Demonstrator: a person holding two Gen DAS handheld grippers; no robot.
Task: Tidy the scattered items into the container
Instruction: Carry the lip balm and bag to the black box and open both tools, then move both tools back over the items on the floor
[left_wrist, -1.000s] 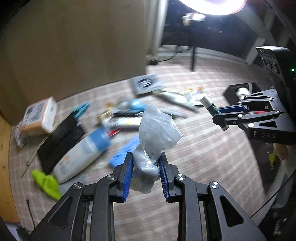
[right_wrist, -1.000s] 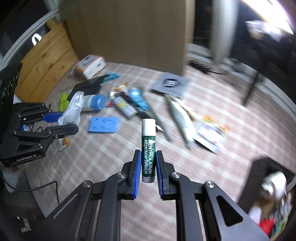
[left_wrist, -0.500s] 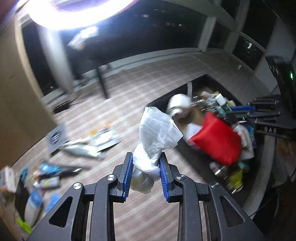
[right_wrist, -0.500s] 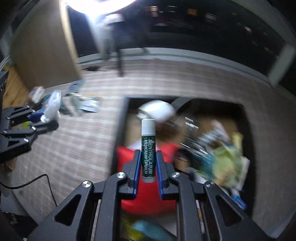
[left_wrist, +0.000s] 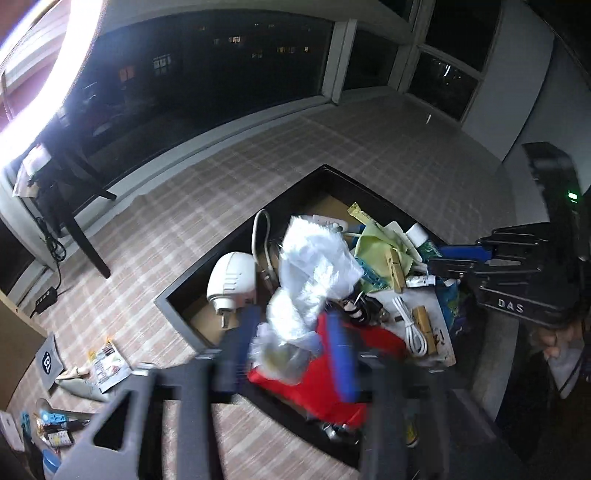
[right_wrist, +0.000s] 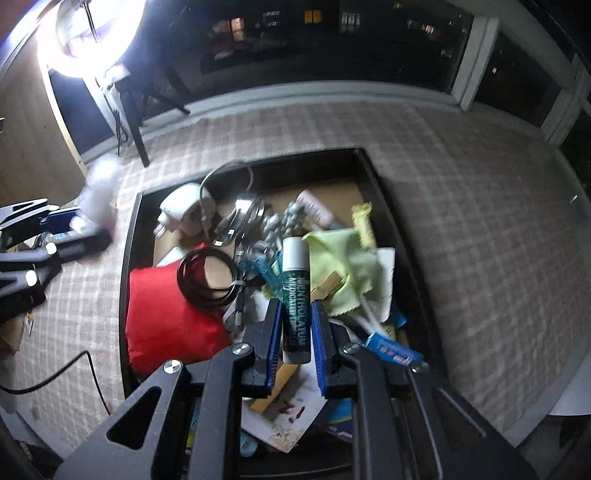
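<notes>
Both tools are over the container (right_wrist: 384, 206), a dark tray on the checked floor covering (right_wrist: 480, 221), already piled high: red pouch (right_wrist: 162, 317), coiled black cable (right_wrist: 207, 280), white plug adapter (left_wrist: 232, 280), green cloth (right_wrist: 340, 258), white USB cable (left_wrist: 410, 328), wooden clips, assorted packets.

Left tool (left_wrist: 291, 347): jaws opening, blue pads spread wide and motion-blurred. The clear plastic bag (left_wrist: 314, 273) sits between them, but the pads no longer look pressed on it, so I read it as released or dropping. It hangs above the red pouch near the tray's near edge.

Right tool (right_wrist: 295, 328): jaws also opening. The lip balm stick (right_wrist: 295, 295), green label, white cap, stands upright between the pads. A thin gap shows on each side, so the grip looks just let go. It is over the middle of the tray, above the cloth and cable tangle.

Progress, as a judgement: most of the job looks done and these two items are being dropped now. Still out on the floor at lower left of the left wrist view: a grey card (left_wrist: 47, 360), a printed packet (left_wrist: 107, 363), a pale tube beside it, and a small cluster of blue items (left_wrist: 51, 419) at the frame edge. That is at least a few more pick-and-carry trips.

Risk: the tray is heaped, so a light bag may slide off the pile.
</notes>
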